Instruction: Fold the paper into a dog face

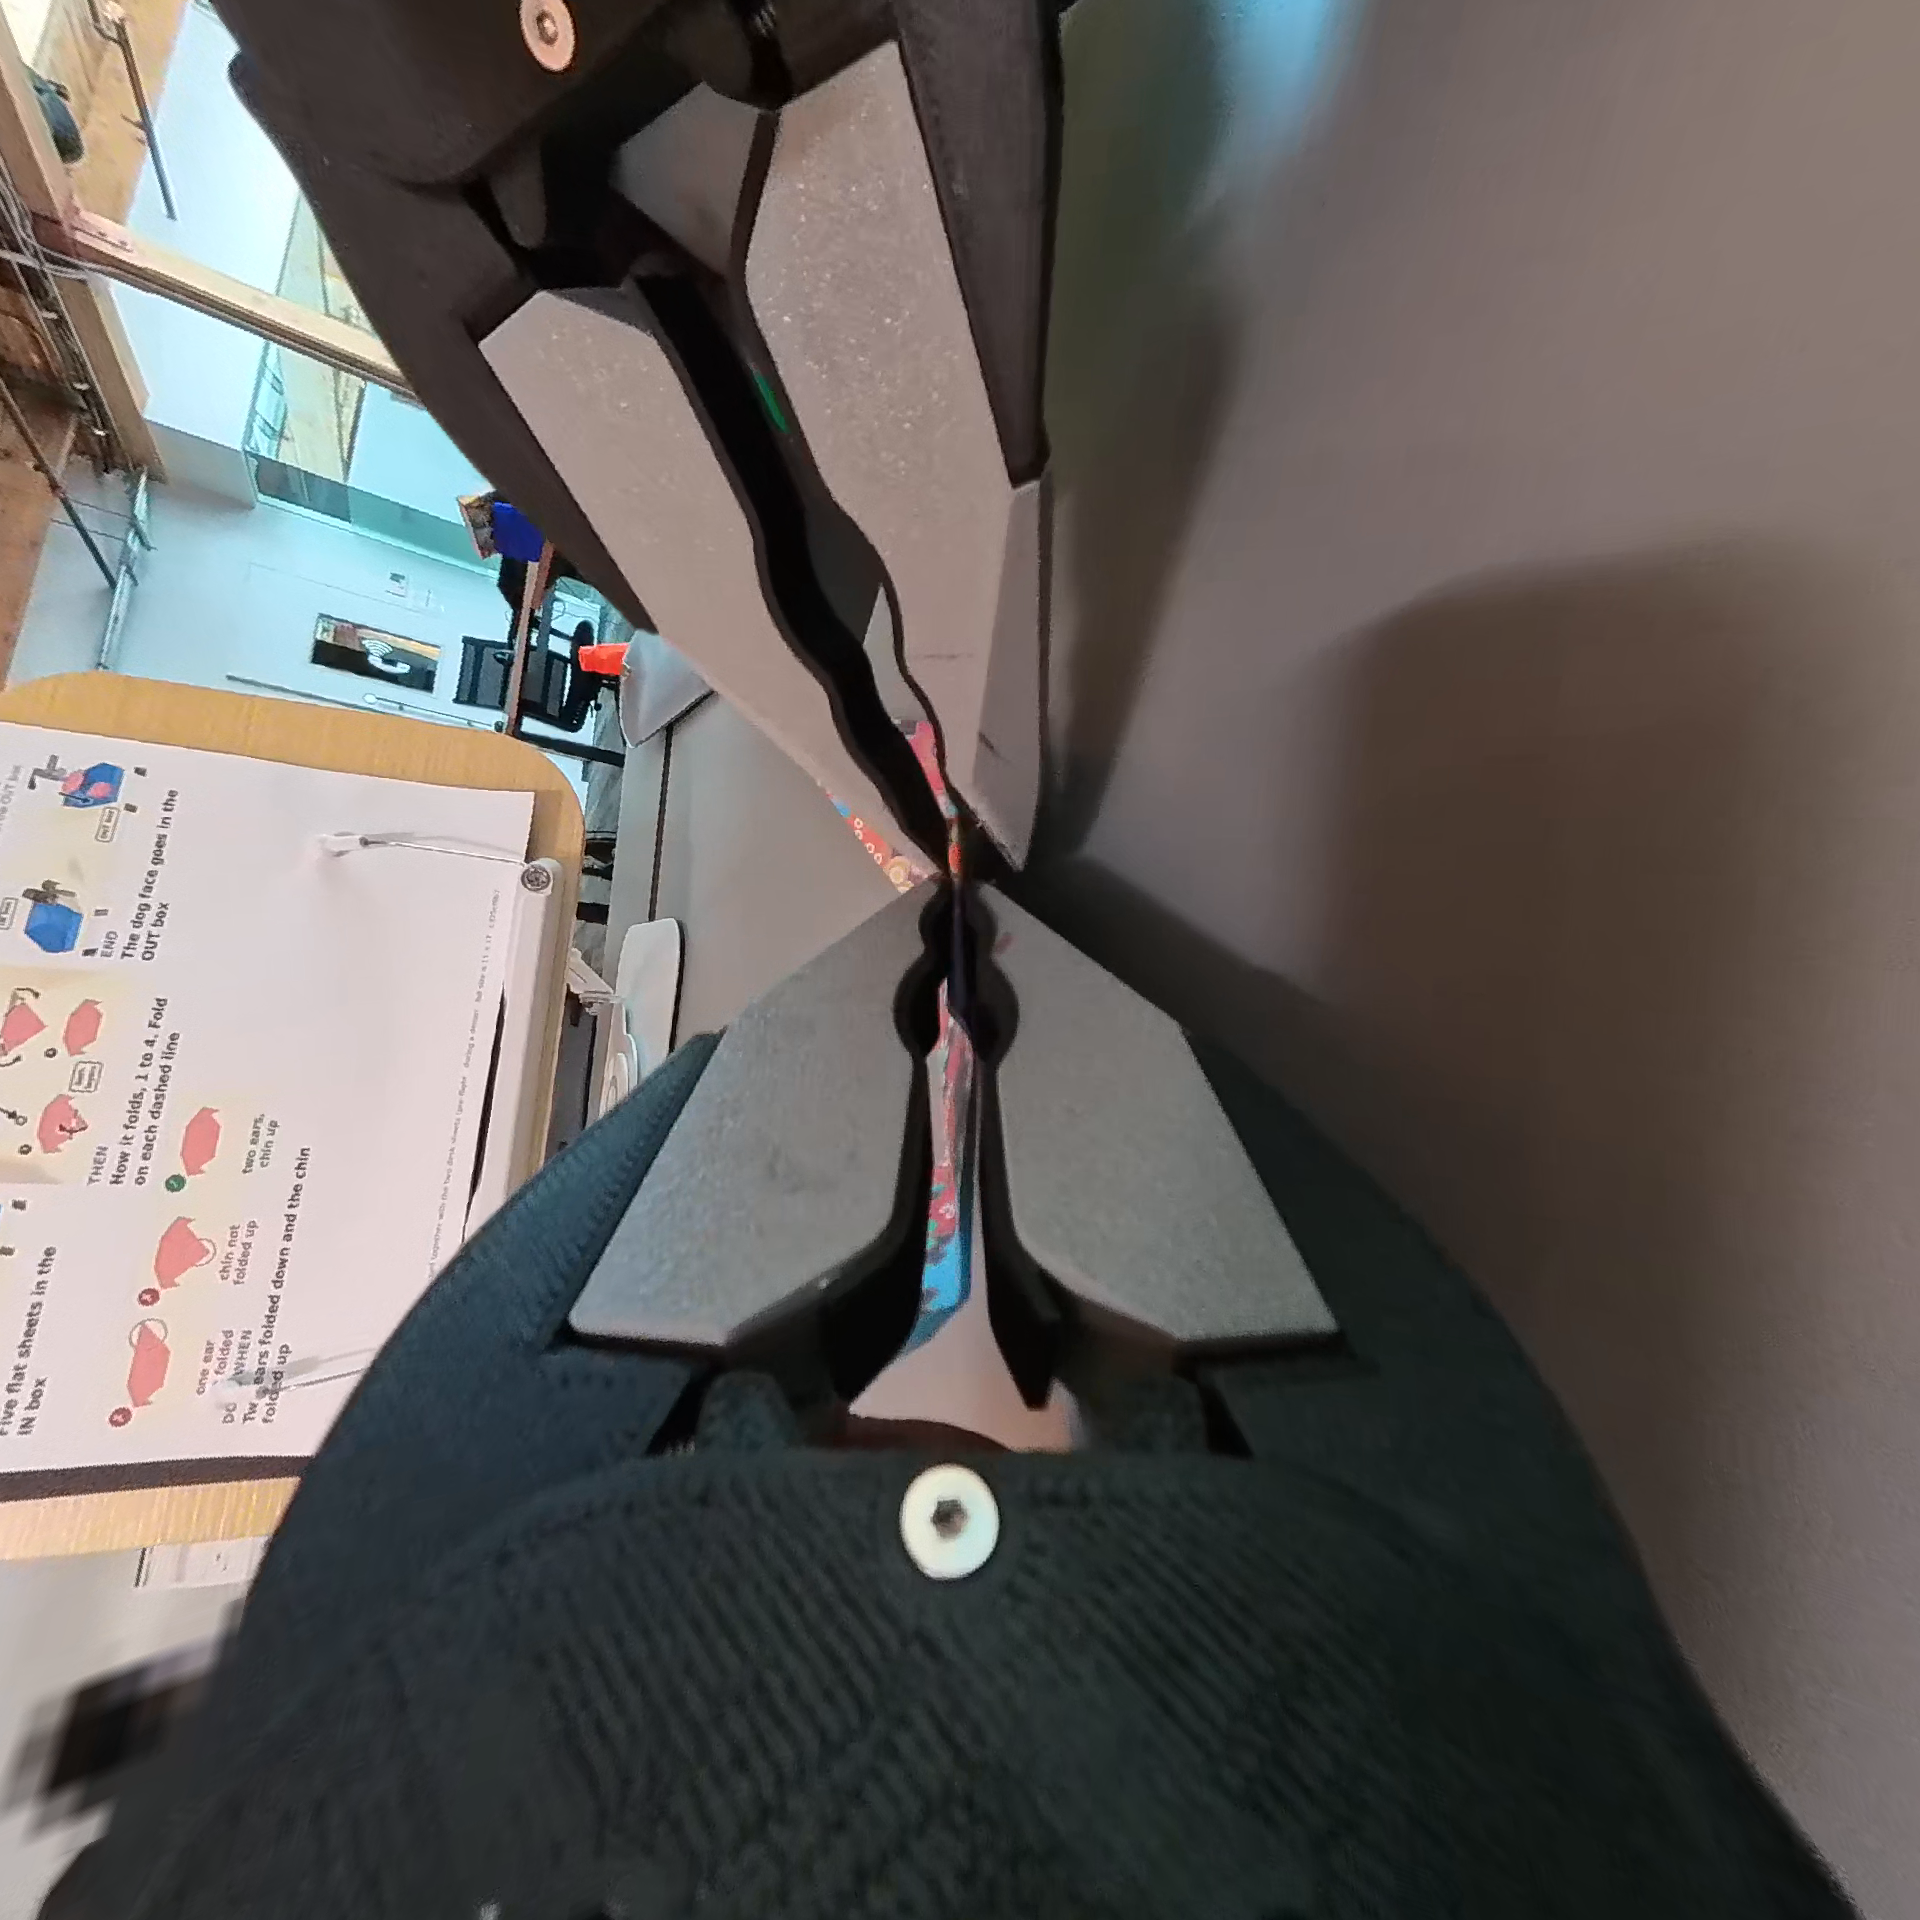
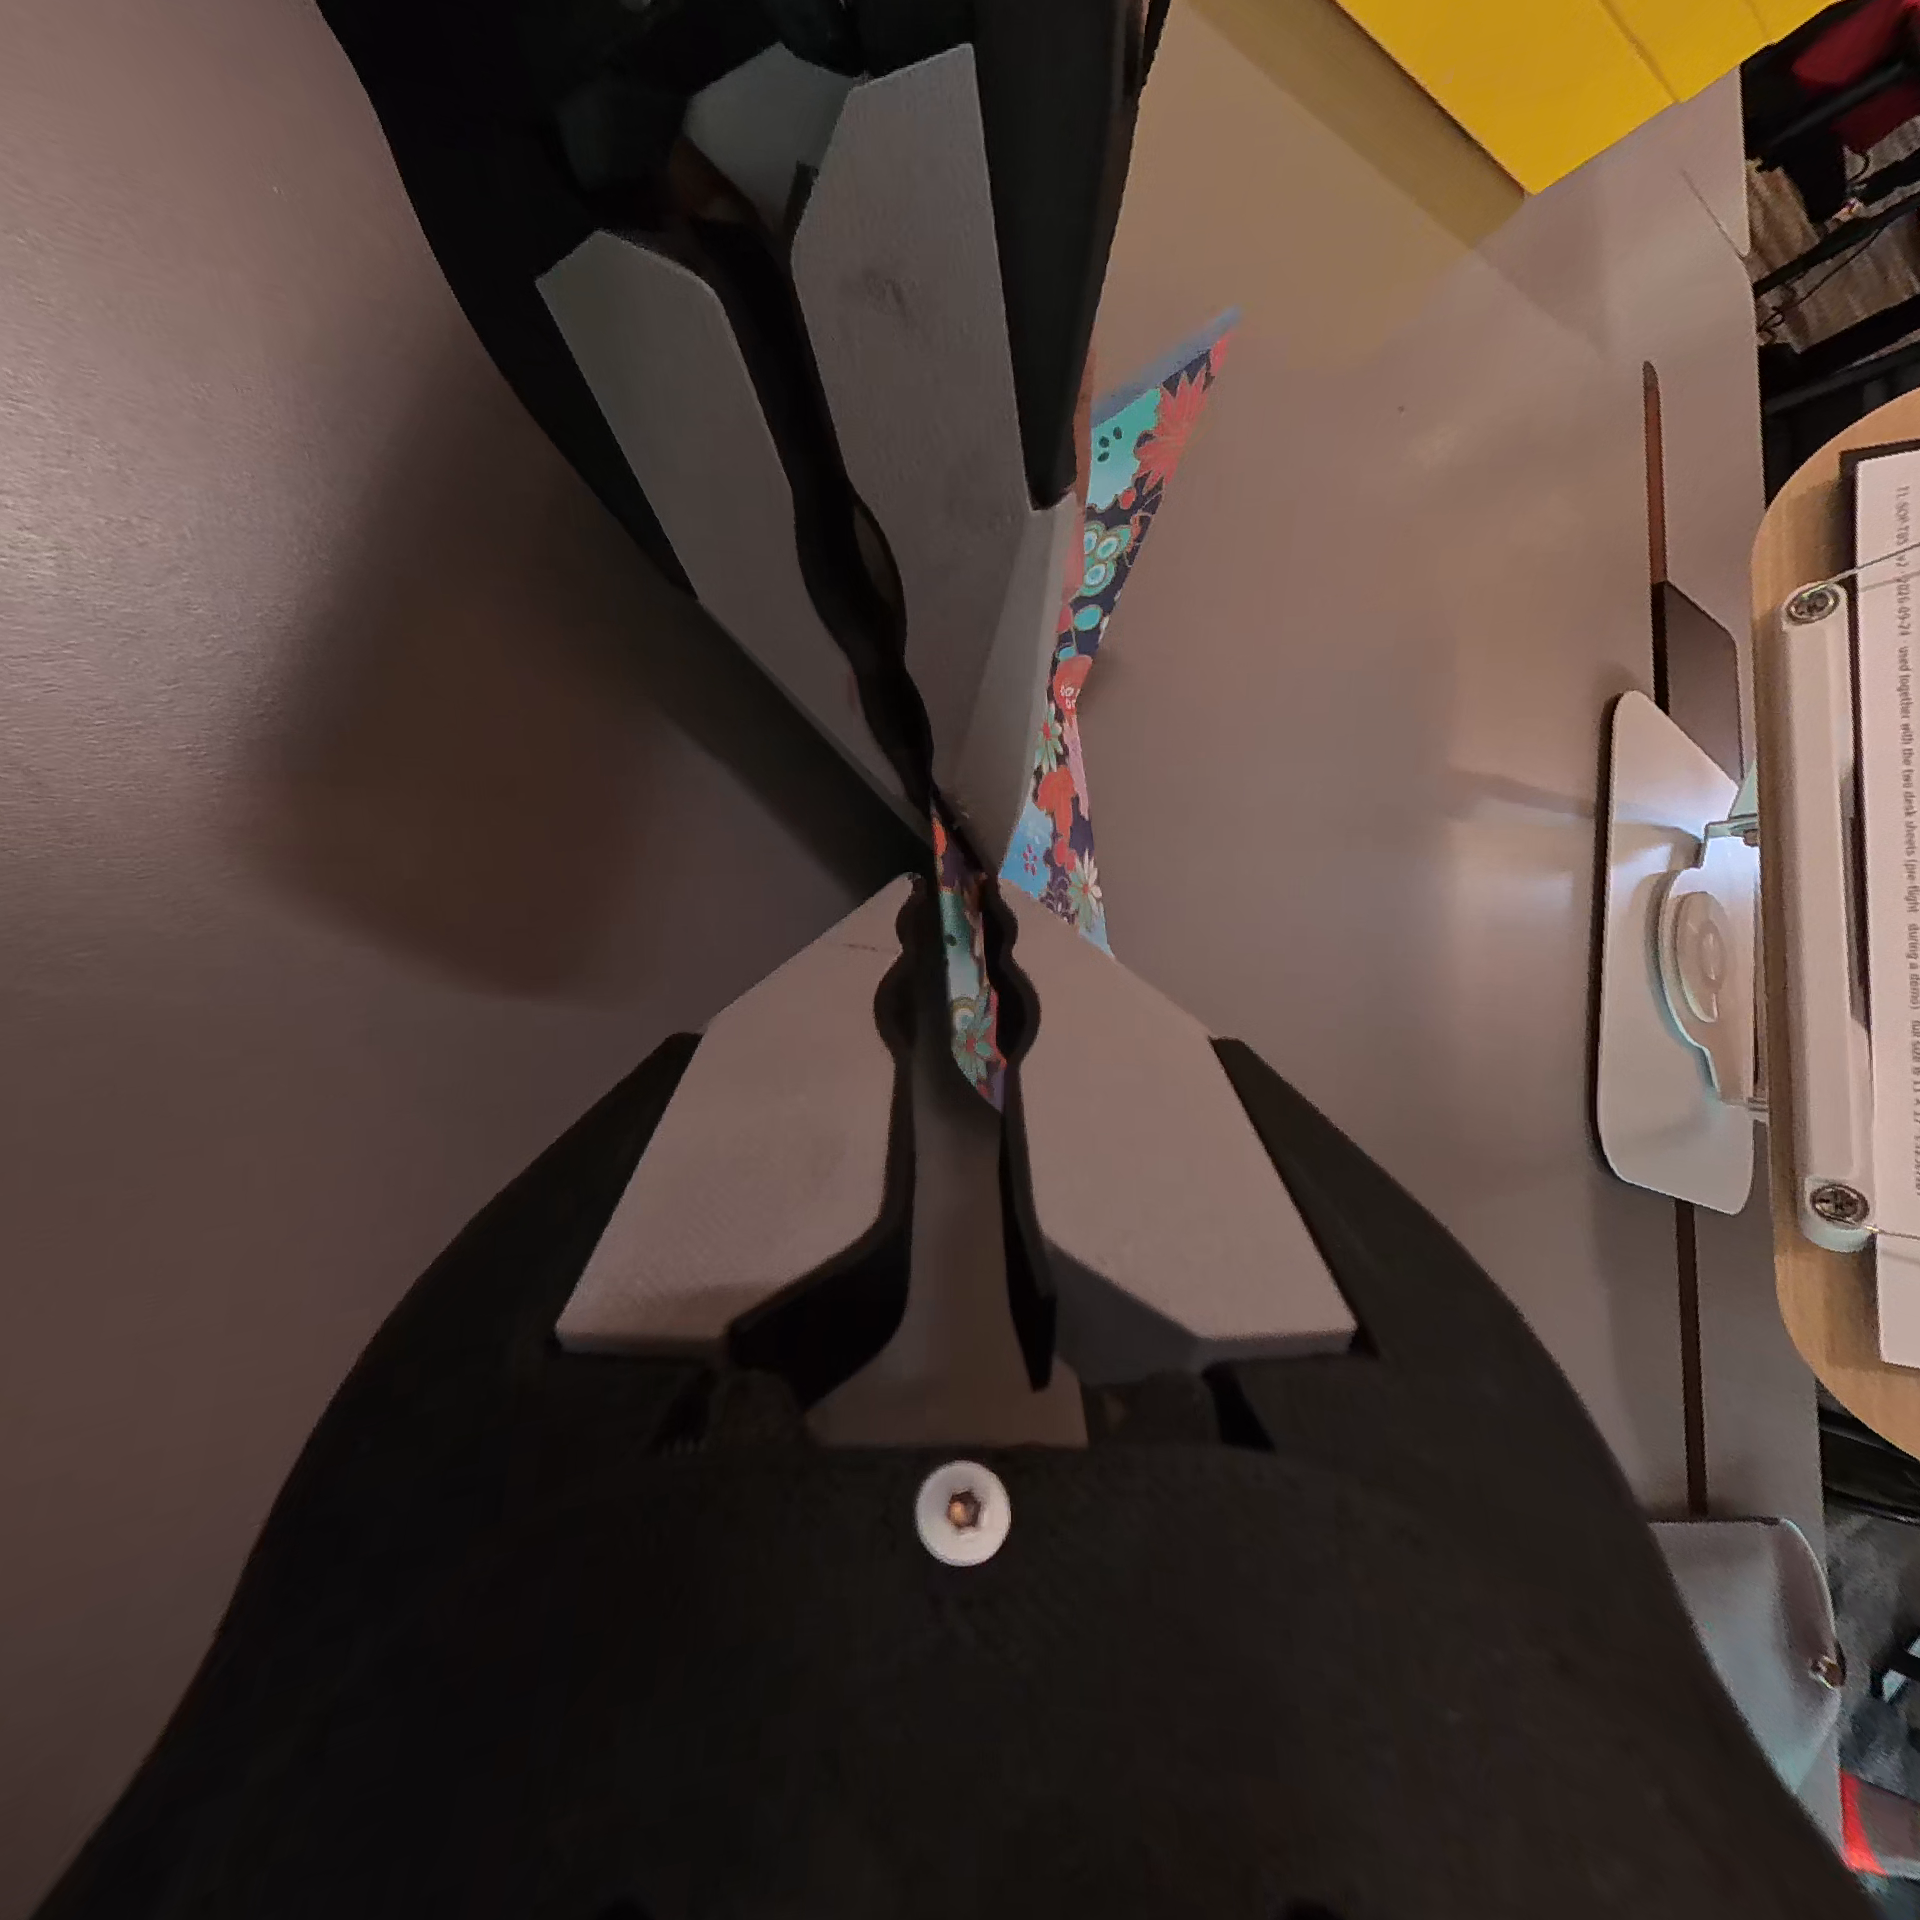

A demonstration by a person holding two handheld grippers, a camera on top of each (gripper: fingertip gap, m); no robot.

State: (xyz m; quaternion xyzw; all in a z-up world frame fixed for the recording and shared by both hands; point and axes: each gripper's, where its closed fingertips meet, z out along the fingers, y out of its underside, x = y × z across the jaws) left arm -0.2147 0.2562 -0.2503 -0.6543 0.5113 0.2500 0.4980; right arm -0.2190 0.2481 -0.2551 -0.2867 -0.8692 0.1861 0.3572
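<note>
The patterned paper [image 2: 1101,561], floral in blue, red and teal, stands on edge above the grey table [image 2: 1351,727]. Both grippers meet tip to tip on it. My left gripper [image 1: 961,899] is shut on the paper [image 1: 948,1164], its tips pinched together on the sheet. It also shows in the right wrist view [image 2: 951,805], coming in from the top. My right gripper [image 2: 958,885] stands slightly open. The paper passes between its fingers, and a dark gap shows between the left pad [image 2: 831,1039] and the sheet. The left wrist view shows this gripper from the top [image 1: 951,847].
A printed instruction sheet [image 1: 260,1039] is clipped to a wooden board [image 2: 1829,935] at the table's side. A white mount plate [image 2: 1673,935] lies beside the board. A yellow box [image 2: 1507,83] stands at the far edge. My two grippers' fingertips are within a few centimetres of each other.
</note>
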